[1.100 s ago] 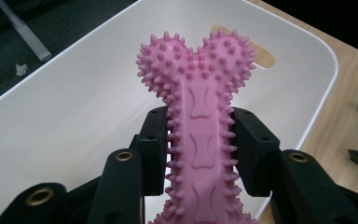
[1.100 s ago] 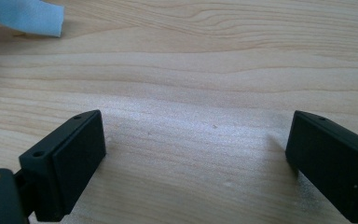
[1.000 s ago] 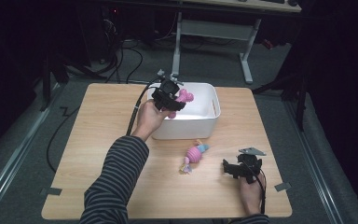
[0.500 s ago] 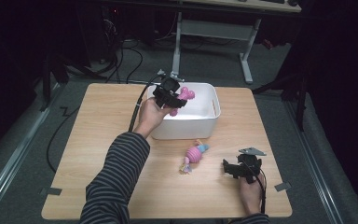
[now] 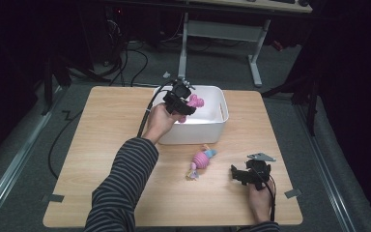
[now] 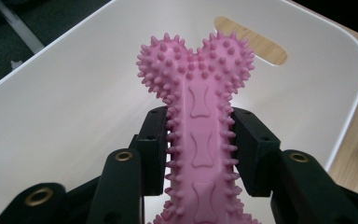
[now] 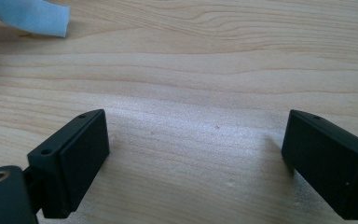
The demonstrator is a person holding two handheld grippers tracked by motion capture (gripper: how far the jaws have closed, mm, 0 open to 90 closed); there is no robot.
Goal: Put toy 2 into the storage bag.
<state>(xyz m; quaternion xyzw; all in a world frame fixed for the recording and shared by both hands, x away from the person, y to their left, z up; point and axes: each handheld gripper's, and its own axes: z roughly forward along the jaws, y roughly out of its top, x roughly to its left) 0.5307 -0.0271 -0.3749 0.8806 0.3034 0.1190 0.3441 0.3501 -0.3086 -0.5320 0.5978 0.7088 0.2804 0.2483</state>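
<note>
My left tongs [image 6: 200, 154] clamp the shaft of a pink spiky rubber bone toy [image 6: 198, 102], holding it over the white plastic tub [image 5: 216, 130] at the far side of the pale wooden table [image 5: 106, 145]. My right tongs [image 7: 196, 158] rest low above the wood, jaws wide with nothing between, having just narrowed slightly. A small pink-and-blue knitted doll [image 5: 202, 160] lies in front of the tub.

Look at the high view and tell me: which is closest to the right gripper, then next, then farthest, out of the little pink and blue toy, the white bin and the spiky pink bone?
From the right gripper, whose jaws are open and have just been closing a little:
1. Little pink and blue toy, on the table just left of it.
2. White bin, behind the toy.
3. Spiky pink bone, held over the bin by the left gripper.
</note>
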